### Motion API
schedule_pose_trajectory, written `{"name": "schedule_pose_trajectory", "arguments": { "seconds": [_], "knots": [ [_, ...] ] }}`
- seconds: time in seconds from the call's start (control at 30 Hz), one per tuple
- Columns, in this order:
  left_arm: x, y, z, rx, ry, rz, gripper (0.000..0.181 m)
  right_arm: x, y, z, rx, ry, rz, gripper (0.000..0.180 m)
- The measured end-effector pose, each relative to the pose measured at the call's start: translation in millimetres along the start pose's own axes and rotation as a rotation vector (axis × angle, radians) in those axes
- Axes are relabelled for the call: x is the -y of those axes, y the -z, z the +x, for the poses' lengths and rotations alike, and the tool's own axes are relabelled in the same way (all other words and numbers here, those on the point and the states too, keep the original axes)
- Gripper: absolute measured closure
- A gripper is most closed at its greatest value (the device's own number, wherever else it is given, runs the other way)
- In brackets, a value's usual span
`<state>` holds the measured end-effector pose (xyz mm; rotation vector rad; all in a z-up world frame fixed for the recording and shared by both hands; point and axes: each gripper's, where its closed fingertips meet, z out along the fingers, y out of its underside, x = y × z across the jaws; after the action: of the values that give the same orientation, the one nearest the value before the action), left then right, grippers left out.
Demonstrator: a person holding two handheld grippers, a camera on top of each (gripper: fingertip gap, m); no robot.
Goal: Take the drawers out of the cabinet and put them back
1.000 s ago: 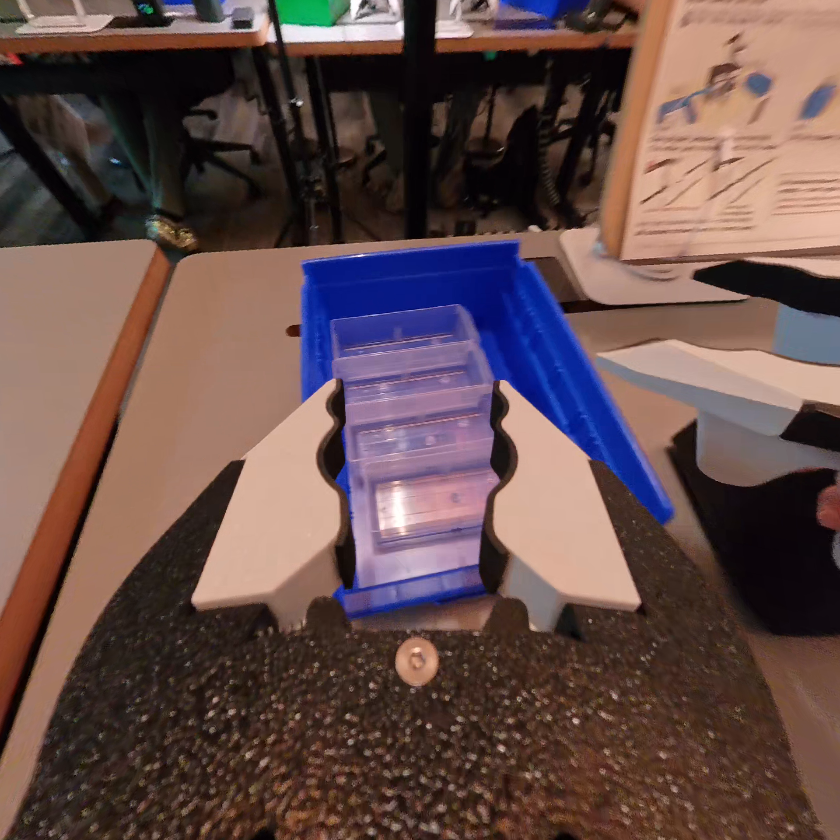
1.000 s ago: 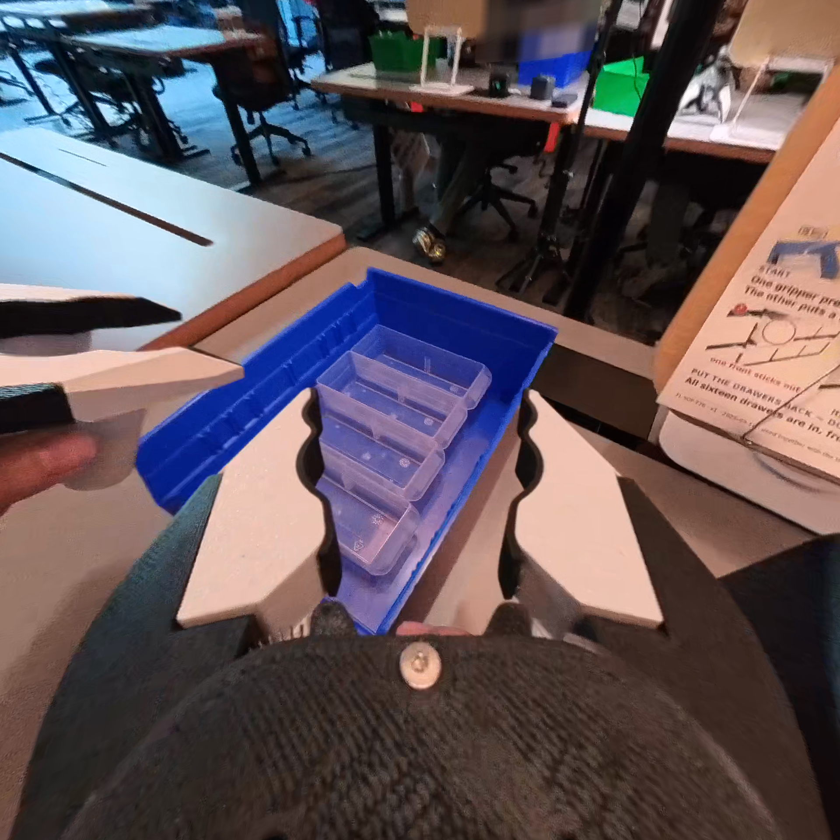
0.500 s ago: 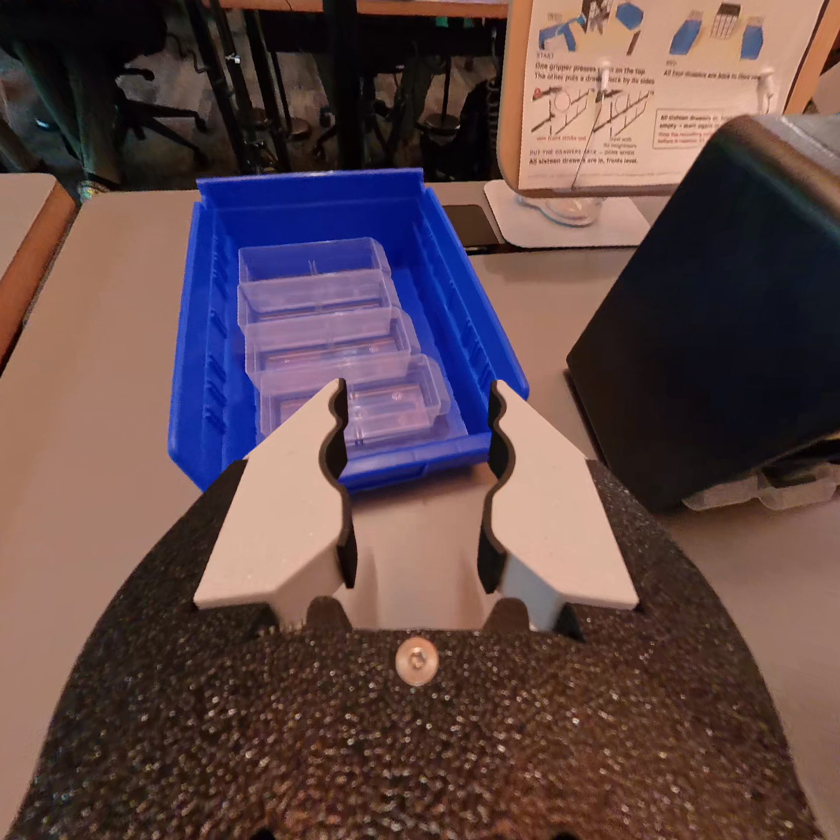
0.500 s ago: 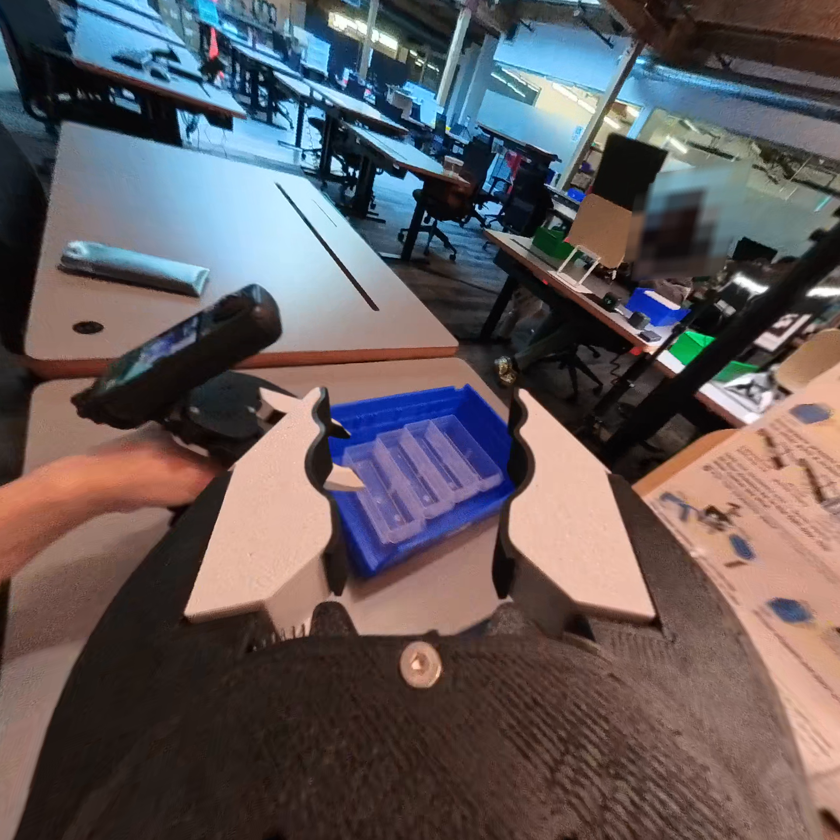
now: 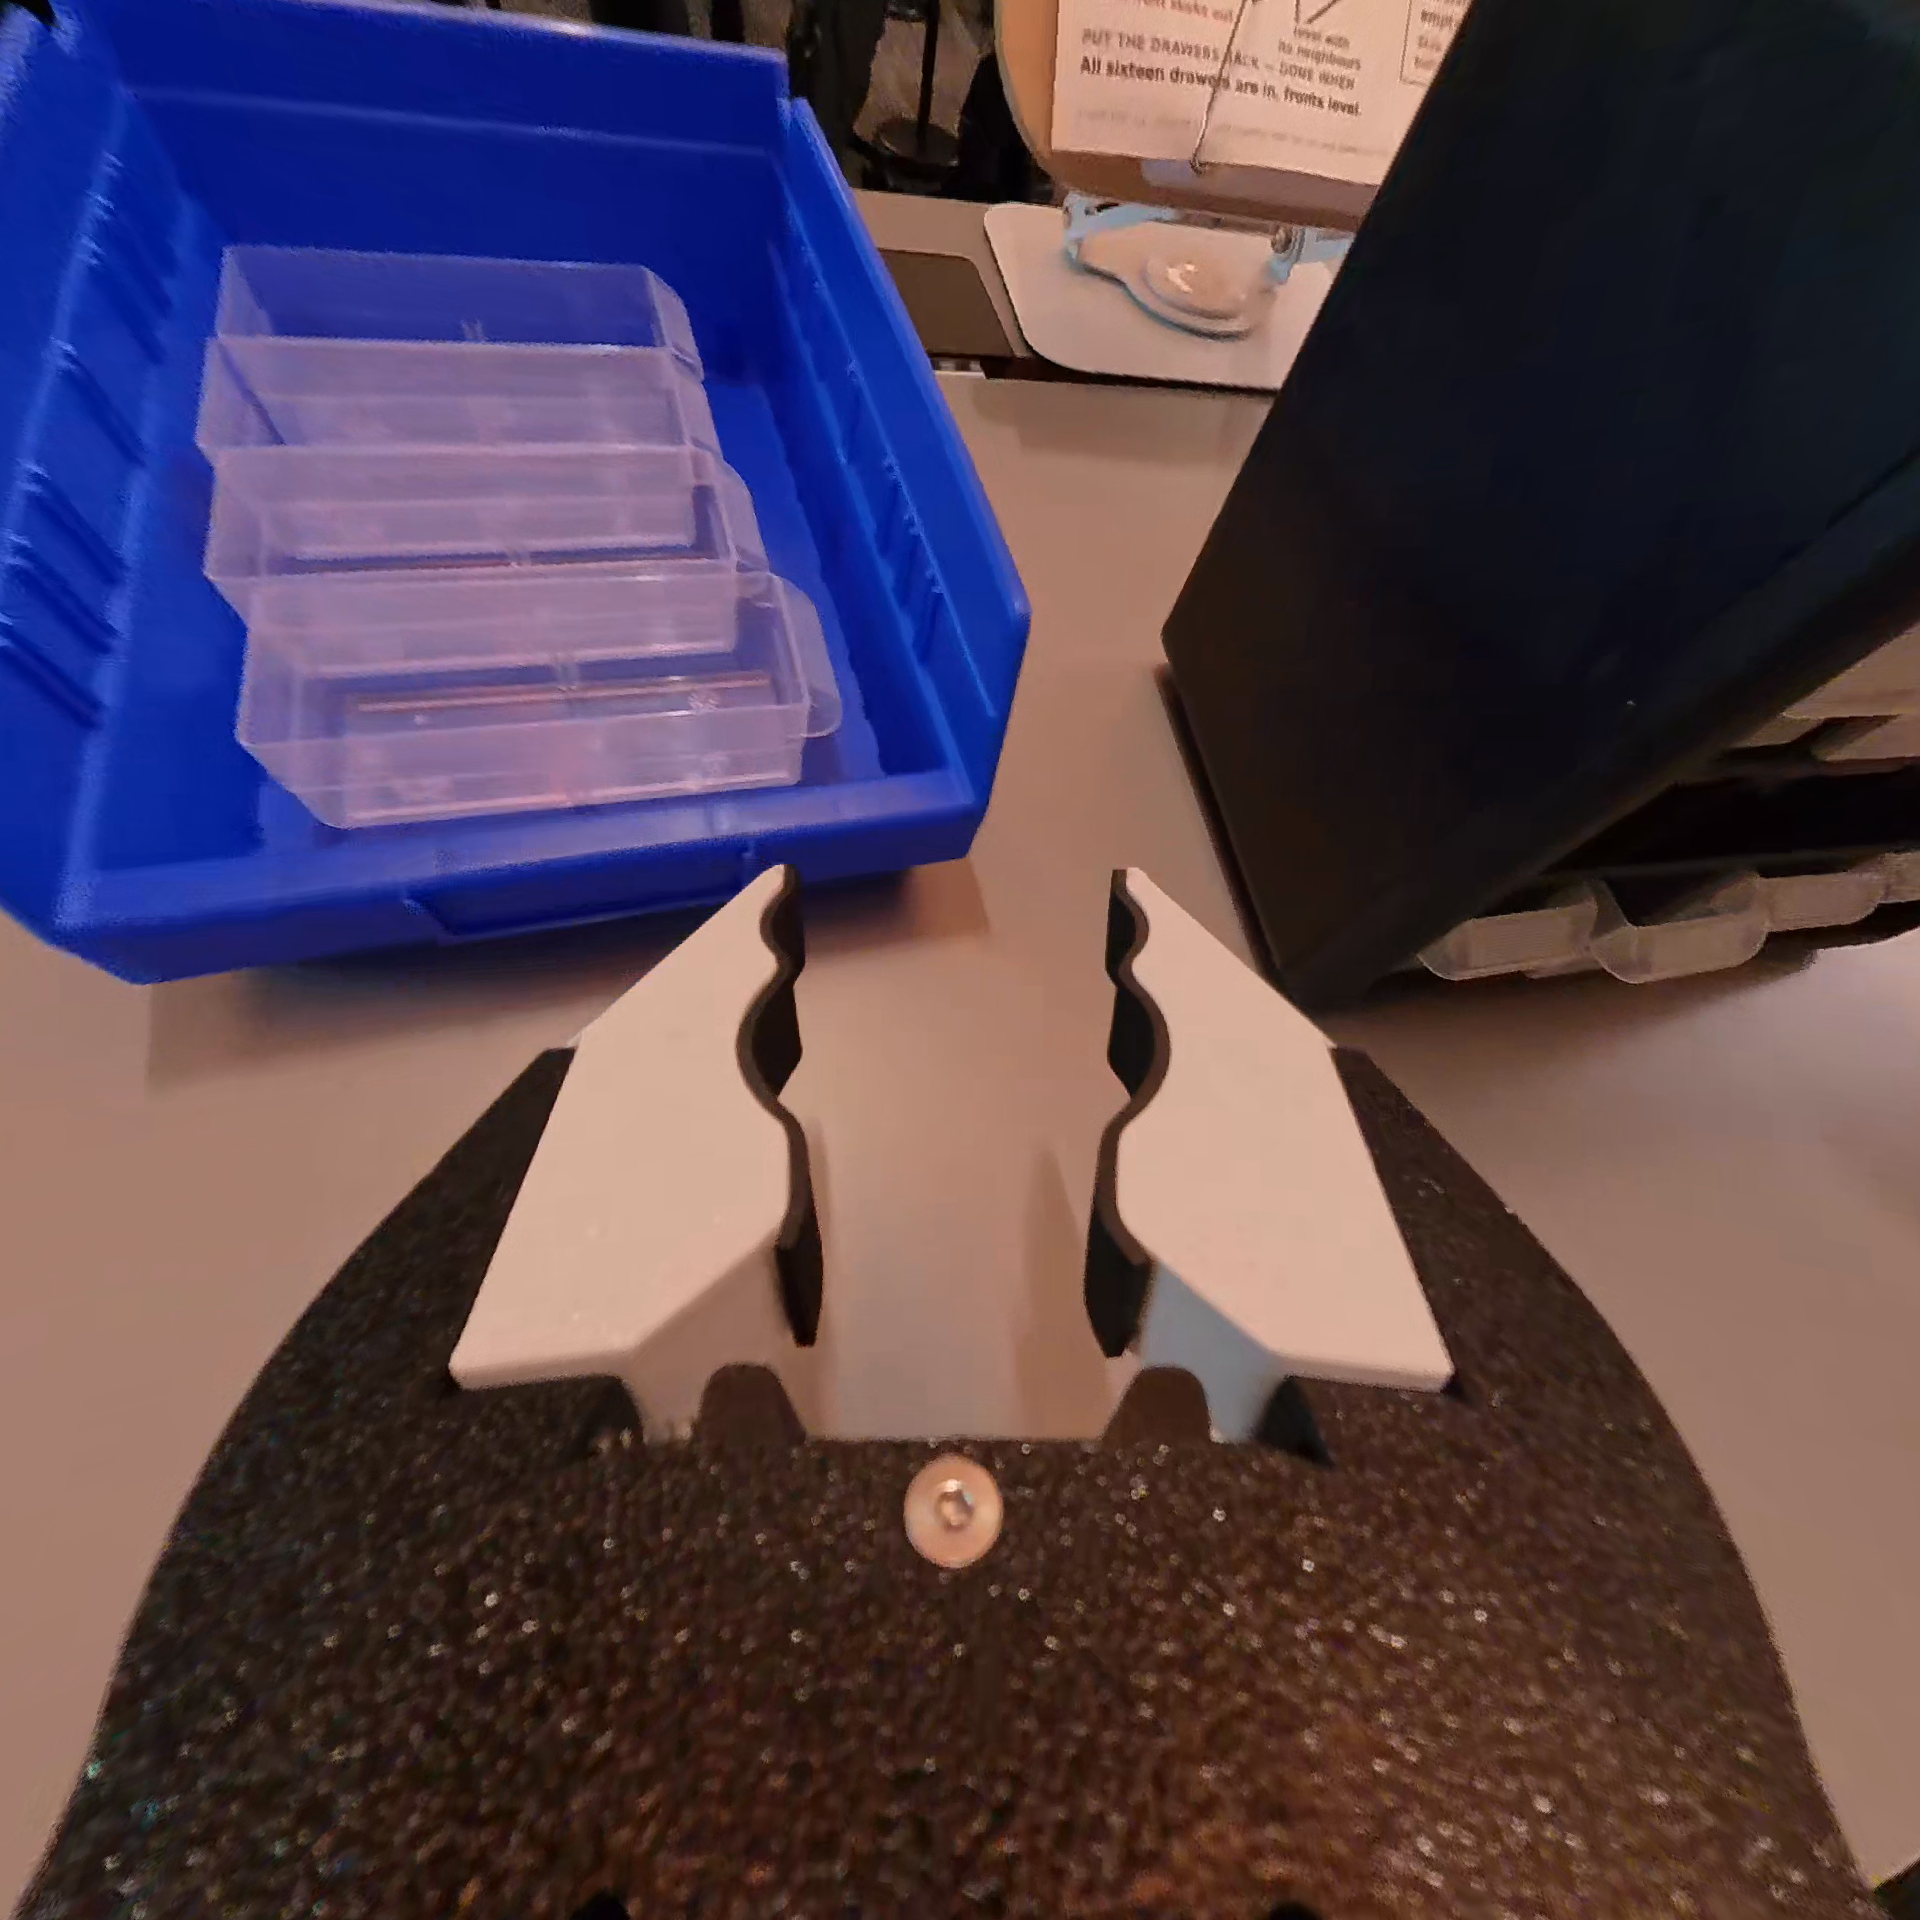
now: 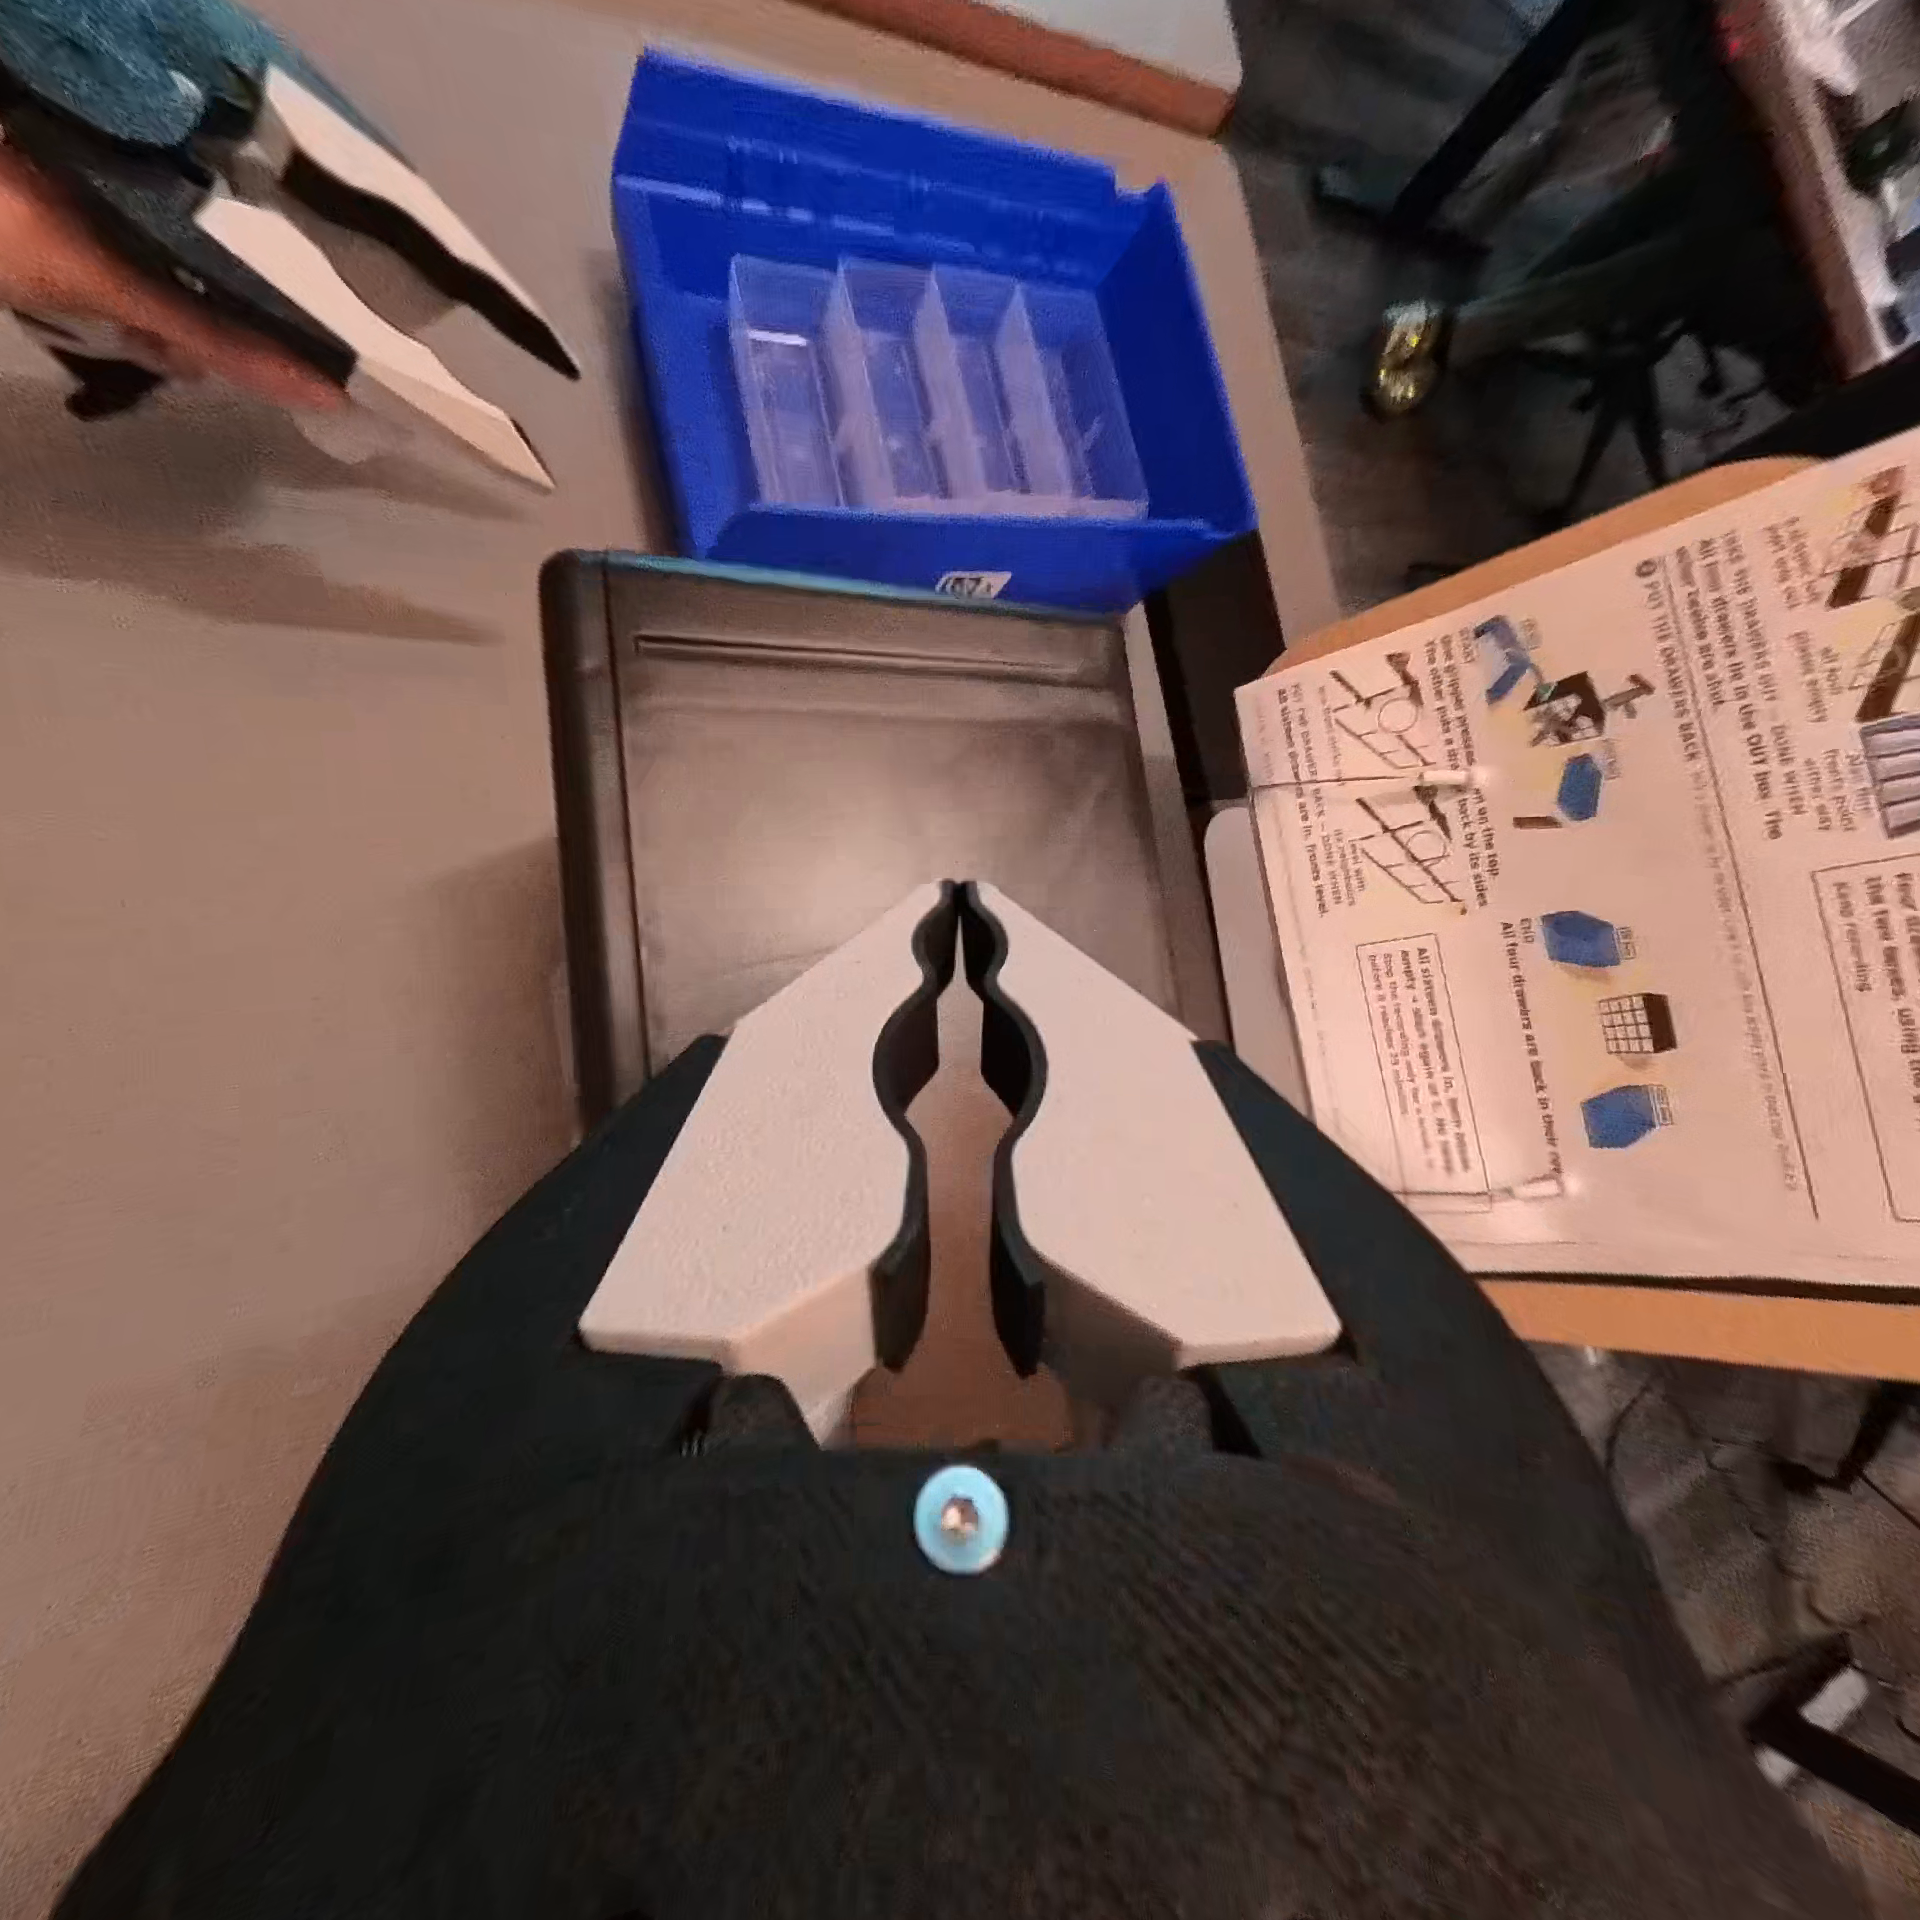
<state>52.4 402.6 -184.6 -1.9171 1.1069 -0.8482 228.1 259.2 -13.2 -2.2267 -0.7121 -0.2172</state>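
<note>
While the grey tabletop is carrying everything, we are working down from the tall black plastic drawer cabinet, which is standing just right of the open blue plastic bin in the left wrist view. We are judging the cabinet light enough to shift when a drawer is pulled, so its flat top is looking like the place to press. A printed instruction sheet on a cardboard stand is leaning at the far right.

In the bin, four small clear plastic drawers are lying side by side in a row, touching. We are judging them light, stiff, slick and somewhat brittle, best pinched across the two long side walls. More clear drawer fronts are showing at the cabinet's bottom edge.

Our left gripper is hovering empty with its jaws wide apart, just near of the bin's front wall, the nearest drawer lying beyond and left of it. Our right gripper is pinched closed on nothing, tips meeting, directly over the cabinet's top; whether it is touching, we cannot tell.
</note>
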Motion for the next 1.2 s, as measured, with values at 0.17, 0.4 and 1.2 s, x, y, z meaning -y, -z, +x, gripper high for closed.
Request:
{"name": "schedule_pose_trajectory", "arguments": {
  "seconds": [0.17,0.4,1.2],
  "knots": [
    [-5.2,-9.3,13.6,-0.021,0.01,-0.01,0.125,-15.3,-40.8,1.6,0.072,0.105,-0.268,0.18],
    [-0.7,-5.7,7.9,0.004,-0.063,-0.031,0.126,-22.6,-52.7,4.7,0.339,-0.083,-0.466,0.18],
    [16.7,-68.6,-104.1,0.315,0.666,-0.216,0.11,-26.8,-57.8,4.6,0.44,-0.157,-0.507,0.18]
  ]
}}
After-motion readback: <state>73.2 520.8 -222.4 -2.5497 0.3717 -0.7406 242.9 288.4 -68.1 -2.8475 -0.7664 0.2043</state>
